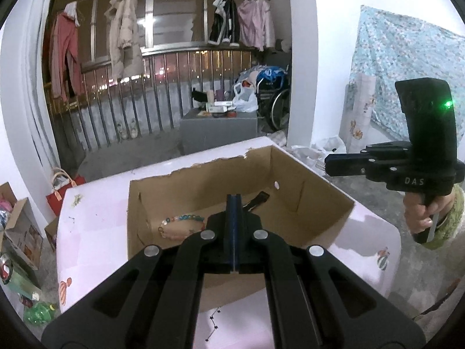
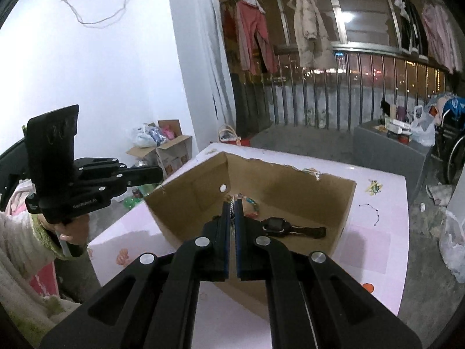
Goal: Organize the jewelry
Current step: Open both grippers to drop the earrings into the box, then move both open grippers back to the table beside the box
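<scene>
Centre of both views: cardboard box (image 1: 305, 195) on the pink counter (image 2: 375, 241), bead bracelet (image 1: 181, 226) and black watch (image 2: 293, 228) already on its floor. Left gripper (image 1: 234, 200) jaws pressed together, empty. Right gripper (image 2: 232, 206) jaws nearly closed; a thin chain-like strand shows in the slit, can't confirm it's pinched. Risk: strand slips out over the counter, or snags the torn box rim.

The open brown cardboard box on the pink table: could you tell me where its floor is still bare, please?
Inside the open brown cardboard box, the black wristwatch lies mid-floor and the multicoloured bead bracelet lies toward one wall. The floor strip between the watch and the far wall looks bare. Outside, the pink table beside the box is mostly free.
</scene>
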Demonstrator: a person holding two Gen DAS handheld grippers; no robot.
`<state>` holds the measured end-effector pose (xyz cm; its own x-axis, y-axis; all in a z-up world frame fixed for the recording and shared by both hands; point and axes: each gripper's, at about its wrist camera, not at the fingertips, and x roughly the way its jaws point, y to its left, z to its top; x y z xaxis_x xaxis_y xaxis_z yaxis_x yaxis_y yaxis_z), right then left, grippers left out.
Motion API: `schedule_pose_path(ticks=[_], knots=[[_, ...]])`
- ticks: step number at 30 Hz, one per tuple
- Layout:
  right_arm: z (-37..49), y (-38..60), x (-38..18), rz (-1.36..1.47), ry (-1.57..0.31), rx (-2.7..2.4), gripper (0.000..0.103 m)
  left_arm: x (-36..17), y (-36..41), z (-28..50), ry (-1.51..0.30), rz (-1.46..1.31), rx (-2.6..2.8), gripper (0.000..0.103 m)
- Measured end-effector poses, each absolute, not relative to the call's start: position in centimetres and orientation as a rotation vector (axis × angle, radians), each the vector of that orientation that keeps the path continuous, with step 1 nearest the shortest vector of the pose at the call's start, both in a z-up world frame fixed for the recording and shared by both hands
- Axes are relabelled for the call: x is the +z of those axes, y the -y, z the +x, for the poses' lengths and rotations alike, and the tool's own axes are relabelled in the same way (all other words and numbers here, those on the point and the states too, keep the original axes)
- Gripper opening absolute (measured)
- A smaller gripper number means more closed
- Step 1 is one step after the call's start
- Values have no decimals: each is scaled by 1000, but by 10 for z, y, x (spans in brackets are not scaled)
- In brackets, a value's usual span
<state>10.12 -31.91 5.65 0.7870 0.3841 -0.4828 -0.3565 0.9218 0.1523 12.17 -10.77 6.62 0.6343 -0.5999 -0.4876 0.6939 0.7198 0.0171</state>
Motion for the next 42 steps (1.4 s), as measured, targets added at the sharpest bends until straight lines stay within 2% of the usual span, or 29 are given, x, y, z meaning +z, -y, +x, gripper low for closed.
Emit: schedule_pose_path(ticks=[14, 15, 17, 20, 27, 29, 31, 34, 42], knots=[[145, 328, 25, 75, -660, 369, 4, 19, 122, 179, -627, 266, -669, 1], [146, 329, 24, 81, -664, 368, 4, 15, 123, 182, -641, 267, -666, 3], [148, 332, 23, 91, -669, 366, 4, 13, 123, 184, -652, 266, -661, 15], [148, 335, 22, 99, -671, 361, 5, 11, 123, 182, -652, 267, -656, 24], [146, 339, 24, 115, -661, 348, 5, 14, 118, 183, -645, 243, -641, 29], [144, 341, 25, 115, -656, 348, 8, 16, 115, 182, -639, 240, -638, 31], [140, 341, 28, 110, -645, 338, 22, 19, 113, 179, -634, 234, -635, 34], [132, 343, 33, 106, -624, 327, 35, 24, 109, 172, -616, 229, -625, 40], [103, 344, 43, 116, -582, 319, 42, 39, 98, 140, -547, 248, -601, 59]])
